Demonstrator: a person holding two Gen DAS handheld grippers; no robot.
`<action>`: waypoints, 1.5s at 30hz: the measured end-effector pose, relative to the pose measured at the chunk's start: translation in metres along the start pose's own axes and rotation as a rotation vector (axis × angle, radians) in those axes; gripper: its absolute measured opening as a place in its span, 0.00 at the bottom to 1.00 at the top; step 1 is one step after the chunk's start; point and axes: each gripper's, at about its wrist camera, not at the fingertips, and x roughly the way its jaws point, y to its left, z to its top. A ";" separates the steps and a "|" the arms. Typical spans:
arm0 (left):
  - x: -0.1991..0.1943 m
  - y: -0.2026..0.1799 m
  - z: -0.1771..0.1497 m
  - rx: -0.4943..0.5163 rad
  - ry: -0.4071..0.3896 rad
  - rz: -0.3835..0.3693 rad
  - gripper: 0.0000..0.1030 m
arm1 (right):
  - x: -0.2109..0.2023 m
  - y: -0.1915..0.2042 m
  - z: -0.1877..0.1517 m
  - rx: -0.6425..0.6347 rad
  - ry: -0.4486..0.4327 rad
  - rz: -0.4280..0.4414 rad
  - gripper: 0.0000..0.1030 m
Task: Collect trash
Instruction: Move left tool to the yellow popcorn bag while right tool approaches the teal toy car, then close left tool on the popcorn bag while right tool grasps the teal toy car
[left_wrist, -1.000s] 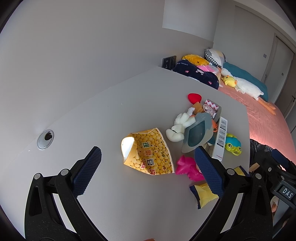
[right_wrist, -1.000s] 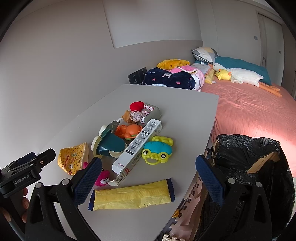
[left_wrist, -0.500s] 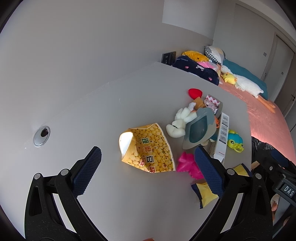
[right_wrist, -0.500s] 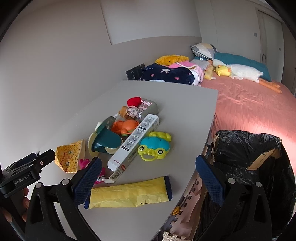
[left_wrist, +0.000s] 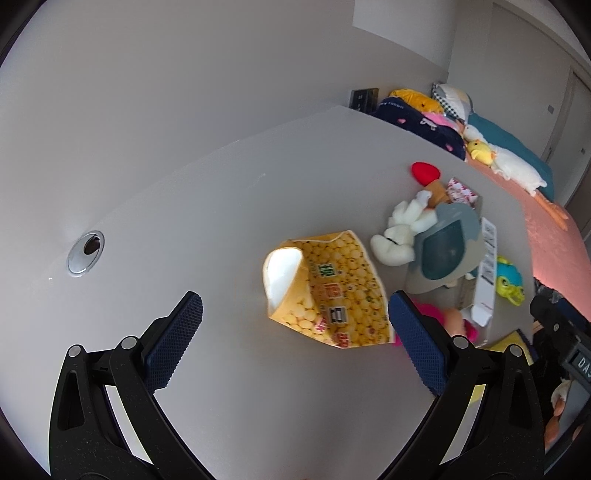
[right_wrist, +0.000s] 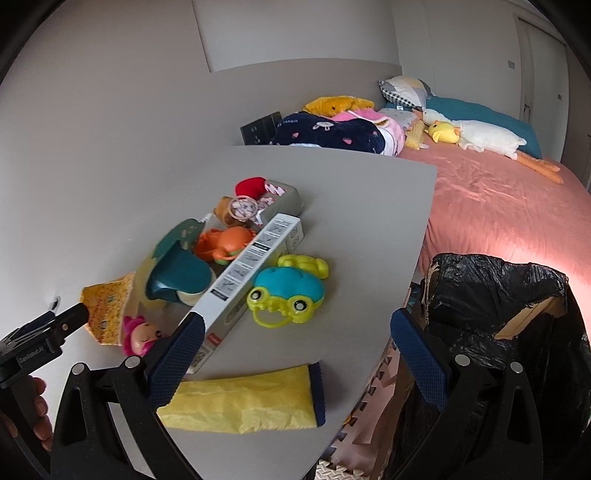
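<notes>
The left hand-held gripper (left_wrist: 295, 332) hovers released over the table (left_wrist: 221, 206), its fingers spread wide, the yellow snack bag (left_wrist: 327, 286) lying flat at 12 o'clock between them. The right hand-held gripper (right_wrist: 295, 354) is likewise spread and empty above a yellow wrapper (right_wrist: 251, 400), with the black trash bag (right_wrist: 495, 306) at 2 o'clock beside the table's edge.

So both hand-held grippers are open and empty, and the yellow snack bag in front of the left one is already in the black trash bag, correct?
Not quite. The yellow snack bag still lies on the table, as the left wrist view shows, not in the black trash bag. The left hand-held gripper and right hand-held gripper are indeed open and empty.
</notes>
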 end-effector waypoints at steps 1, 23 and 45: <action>0.002 0.001 0.000 0.002 -0.001 0.004 0.94 | 0.005 0.000 0.001 -0.004 0.006 -0.009 0.96; 0.038 0.020 0.010 -0.043 0.057 -0.014 0.71 | 0.066 0.000 0.019 -0.026 0.079 -0.049 0.77; 0.012 0.026 0.011 -0.094 -0.066 -0.089 0.20 | 0.034 -0.004 0.020 -0.021 0.005 -0.016 0.53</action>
